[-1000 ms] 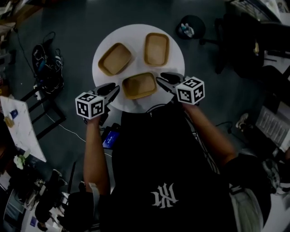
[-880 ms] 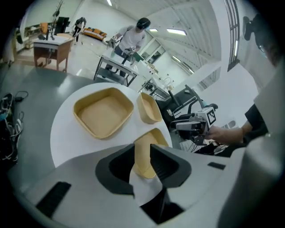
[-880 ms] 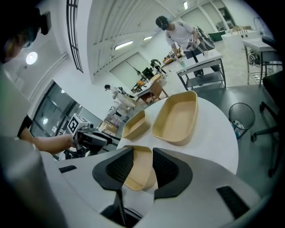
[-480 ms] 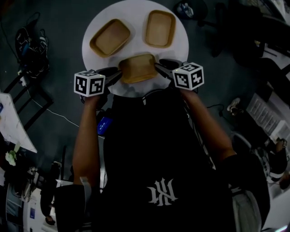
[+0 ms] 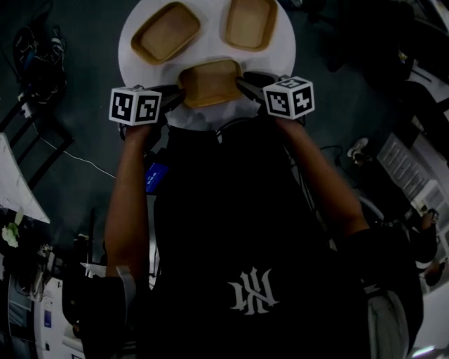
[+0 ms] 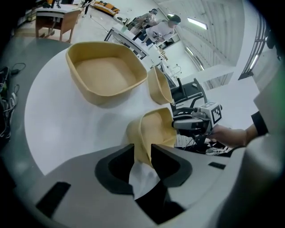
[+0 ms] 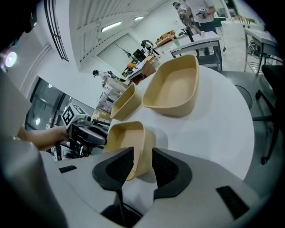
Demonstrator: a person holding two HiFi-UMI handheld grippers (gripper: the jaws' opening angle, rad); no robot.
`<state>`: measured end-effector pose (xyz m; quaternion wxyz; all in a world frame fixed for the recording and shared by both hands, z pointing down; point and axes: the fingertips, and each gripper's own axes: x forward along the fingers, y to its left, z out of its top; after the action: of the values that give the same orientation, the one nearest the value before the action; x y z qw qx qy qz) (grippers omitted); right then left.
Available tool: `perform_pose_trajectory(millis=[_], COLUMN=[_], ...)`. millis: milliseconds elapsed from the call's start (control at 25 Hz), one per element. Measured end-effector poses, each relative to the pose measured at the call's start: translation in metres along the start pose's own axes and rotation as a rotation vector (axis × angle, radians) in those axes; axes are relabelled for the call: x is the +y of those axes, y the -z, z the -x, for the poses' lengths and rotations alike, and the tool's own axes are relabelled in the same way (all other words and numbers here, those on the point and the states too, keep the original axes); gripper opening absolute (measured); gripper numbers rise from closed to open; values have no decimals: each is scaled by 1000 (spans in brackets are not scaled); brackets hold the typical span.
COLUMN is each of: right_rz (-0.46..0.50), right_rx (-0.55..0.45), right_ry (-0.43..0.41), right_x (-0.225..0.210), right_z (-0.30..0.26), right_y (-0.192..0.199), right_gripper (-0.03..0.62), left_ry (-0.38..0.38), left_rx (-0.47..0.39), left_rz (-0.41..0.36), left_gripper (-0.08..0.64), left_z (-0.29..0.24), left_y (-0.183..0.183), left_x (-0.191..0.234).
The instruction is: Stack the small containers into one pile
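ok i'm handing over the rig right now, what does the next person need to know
Left hand-held gripper: jaws have just been opening, apart, astride the left wall of the near container.
Right hand-held gripper: open, astride its right wall.
Things: all three sit separate on the round table, back-left container and back-right container behind.
Done: nothing stacked.
Left: grip the near container, nest it in another, then add the third.
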<state>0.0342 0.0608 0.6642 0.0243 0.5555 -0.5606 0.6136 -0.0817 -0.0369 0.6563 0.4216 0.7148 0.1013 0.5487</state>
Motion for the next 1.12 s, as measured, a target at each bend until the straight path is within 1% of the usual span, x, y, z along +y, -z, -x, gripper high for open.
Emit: perform_pose_trajectory(millis=[120,400,680,920,1120], right_rz=[-7,8,19,48,58], right_rx=[17,37,26,-7,-33], right_ry=[2,-5,13,13,10], right_x=[-2,3,6,13,16], right_z=[-3,-2,5,17,26], right_y=[5,12,11,-2,-13], right_gripper=[144,91,83,83,81], left_ry=[3,19,26,33,39], left_rx=[3,21,23,-5,-55], left_rz=[4,-8,-26,-47,-74], left_gripper=[117,65,52,49,49], left_z=[-1,-4,-3,3,15], left_y=[1,6,8,1,-15], left_x=[0,-7,-12,-20,-32])
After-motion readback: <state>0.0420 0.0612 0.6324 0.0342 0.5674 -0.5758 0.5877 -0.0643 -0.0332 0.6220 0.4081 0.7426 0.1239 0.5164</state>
